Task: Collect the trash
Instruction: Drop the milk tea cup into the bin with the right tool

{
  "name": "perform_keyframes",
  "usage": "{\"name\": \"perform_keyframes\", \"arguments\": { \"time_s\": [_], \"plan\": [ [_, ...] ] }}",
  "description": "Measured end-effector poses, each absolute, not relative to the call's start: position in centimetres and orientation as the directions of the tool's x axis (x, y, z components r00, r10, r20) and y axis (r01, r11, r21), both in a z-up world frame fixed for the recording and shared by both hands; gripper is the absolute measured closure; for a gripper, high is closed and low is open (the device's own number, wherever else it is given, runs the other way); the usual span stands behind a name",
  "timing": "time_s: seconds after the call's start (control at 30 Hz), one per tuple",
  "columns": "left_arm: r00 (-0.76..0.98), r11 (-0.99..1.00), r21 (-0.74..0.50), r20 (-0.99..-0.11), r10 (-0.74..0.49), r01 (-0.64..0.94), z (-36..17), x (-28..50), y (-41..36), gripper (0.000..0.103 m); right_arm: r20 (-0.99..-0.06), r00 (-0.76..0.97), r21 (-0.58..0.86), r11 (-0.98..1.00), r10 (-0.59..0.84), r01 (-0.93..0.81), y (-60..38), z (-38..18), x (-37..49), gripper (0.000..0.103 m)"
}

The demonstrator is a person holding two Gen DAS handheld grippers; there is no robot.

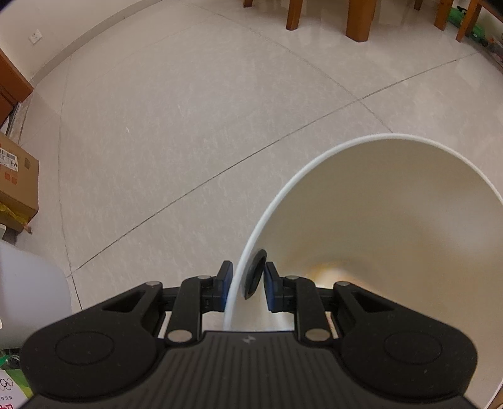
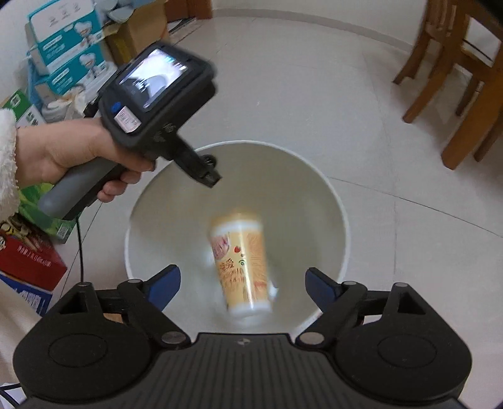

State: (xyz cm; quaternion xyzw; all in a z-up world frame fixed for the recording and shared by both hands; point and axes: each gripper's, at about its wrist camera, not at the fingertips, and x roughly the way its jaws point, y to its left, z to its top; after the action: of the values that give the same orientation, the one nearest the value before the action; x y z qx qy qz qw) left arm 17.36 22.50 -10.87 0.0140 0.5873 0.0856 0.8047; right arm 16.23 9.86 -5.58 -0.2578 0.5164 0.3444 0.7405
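A white trash bin [image 2: 341, 217] stands on the tiled floor. Pinching its rim at a black ring [image 1: 255, 273] is my left gripper [image 1: 246, 272]; the same gripper [image 2: 211, 171], held by a person's hand [image 2: 63, 151], shows on the bin's far-left rim in the right wrist view. A yellow printed paper cup [image 2: 242, 264] shows blurred inside the bin, tilted, with no pad touching it. My right gripper [image 2: 243, 278] hangs above the bin mouth, its blue fingers [image 2: 166, 281] spread wide and empty.
Stacked cartons [image 2: 69, 47] and a red box [image 2: 28, 258] crowd the floor left of the bin. Wooden chairs [image 2: 456, 78] stand at the right. A cardboard box [image 1: 19, 179] sits at the left wall and wooden furniture legs [image 1: 356, 19] stand beyond.
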Motion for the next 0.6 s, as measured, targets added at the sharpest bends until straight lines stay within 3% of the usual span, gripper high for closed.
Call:
{"name": "perform_keyframes", "arguments": {
  "time_s": [0.2,0.3,0.6],
  "plan": [
    [0.282,0.986,0.122,-0.948,0.151,-0.118,-11.3,17.6,22.5,0.088,-0.926,0.304,-0.075,0.680,0.223,-0.730,6.1,-4.1,16.6,0.010],
    [0.279,0.985,0.109,-0.950,0.143,-0.134,-11.3,17.8,22.8,0.088,-0.912,0.355,-0.106,0.718,0.205,-0.688,3.4,-3.8,16.9,0.003],
    [0.246,0.986,0.087,-0.962,0.120,-0.142,-11.1,18.7,23.9,0.089,-0.940,0.306,-0.059,0.808,0.153,-0.586,-1.9,-8.1,16.3,0.003]
  ]
}}
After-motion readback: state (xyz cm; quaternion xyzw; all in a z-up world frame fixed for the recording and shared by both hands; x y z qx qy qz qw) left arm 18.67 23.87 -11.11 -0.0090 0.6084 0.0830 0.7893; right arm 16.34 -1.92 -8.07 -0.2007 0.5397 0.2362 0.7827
